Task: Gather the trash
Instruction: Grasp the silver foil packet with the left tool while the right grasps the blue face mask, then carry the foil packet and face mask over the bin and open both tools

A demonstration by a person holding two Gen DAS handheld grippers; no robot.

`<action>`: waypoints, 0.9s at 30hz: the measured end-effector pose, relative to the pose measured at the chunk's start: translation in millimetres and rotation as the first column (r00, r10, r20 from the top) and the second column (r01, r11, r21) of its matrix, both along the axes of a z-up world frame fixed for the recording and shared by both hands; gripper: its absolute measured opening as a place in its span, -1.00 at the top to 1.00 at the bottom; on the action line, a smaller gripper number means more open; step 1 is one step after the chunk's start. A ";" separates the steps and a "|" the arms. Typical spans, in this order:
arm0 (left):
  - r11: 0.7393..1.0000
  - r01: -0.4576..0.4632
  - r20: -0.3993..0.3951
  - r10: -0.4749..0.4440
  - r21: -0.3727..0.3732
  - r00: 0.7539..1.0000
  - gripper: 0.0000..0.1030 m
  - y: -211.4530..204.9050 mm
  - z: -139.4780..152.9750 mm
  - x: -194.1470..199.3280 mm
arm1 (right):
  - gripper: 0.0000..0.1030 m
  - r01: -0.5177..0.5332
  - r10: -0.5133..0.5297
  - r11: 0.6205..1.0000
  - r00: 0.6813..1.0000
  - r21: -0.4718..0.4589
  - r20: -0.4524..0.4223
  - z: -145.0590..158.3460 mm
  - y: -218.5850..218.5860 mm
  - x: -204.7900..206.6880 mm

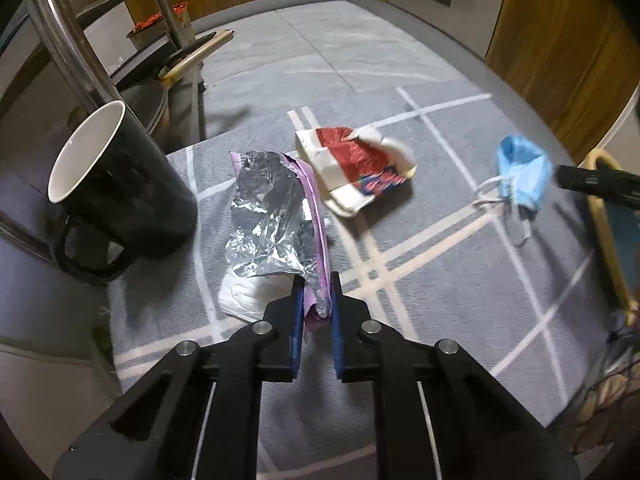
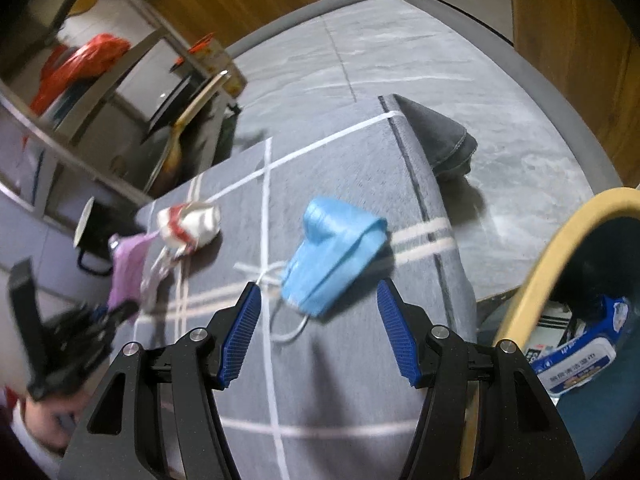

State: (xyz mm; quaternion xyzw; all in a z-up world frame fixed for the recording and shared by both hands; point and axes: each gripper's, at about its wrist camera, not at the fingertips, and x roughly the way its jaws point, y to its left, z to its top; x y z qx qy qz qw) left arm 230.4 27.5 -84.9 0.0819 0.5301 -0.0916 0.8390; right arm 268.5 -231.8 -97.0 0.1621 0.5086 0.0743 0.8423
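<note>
Your left gripper (image 1: 314,312) clamps the light, crinkly foil wrapper (image 1: 272,212); your right gripper (image 2: 318,312) is spread before the soft face mask (image 2: 332,256), so pinch its folded middle.

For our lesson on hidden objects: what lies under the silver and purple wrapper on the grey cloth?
Under the silver and purple wrapper, a crumpled white tissue sticks out at its near left edge. How far the tissue extends beneath is covered, as is anything else there.

A grey cloth with pale stripes (image 1: 460,264) covers the worktop and carries a black mug (image 1: 120,196), a foil wrapper (image 1: 268,216), a red-and-white carton (image 1: 356,168) and a blue face mask (image 2: 332,260)
</note>
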 end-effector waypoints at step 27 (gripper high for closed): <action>0.954 0.048 0.078 -0.027 -0.296 0.997 0.84 -46.8 78.4 -61.3 | 0.80 -0.104 0.106 0.994 0.987 -0.028 0.119 59.2 -14.9 -90.2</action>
